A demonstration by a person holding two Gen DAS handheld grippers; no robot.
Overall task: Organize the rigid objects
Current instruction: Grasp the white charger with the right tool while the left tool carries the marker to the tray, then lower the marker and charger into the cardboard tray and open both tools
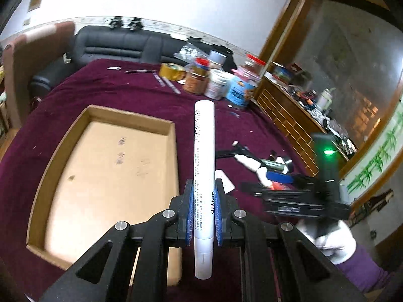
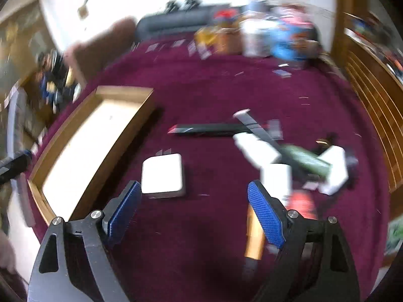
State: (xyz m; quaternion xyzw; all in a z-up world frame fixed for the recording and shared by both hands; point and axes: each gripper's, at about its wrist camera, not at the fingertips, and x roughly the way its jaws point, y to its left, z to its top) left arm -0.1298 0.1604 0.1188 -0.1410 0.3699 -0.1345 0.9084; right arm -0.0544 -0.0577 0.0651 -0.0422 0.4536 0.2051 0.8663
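A white marker [image 1: 204, 176] was held clamped between the blue pads [image 1: 192, 209] of the left gripper [image 1: 204, 211], its barrel running forward past the fingertips and back toward the camera, so the step in hand was judged to be the carrying of a picked item to the cardboard tray [image 1: 63, 151]. The tray lay just left of the left fingers, its right wall [image 1: 173, 151] close beside the marker, and its floor appeared bare. The next move was judged to call for a shift leftward over that wall, then a lowering and a release. The right gripper [image 2: 194, 201] was seen with its fingers spread wide and nothing between them; a white flat block [image 2: 162, 173] lay just ahead of its left finger, and a heap of mixed objects [image 2: 289, 156] ahead and to the right. Open maroon cloth [image 2: 226, 90] was left beyond the fingertips, though that view was blurred.
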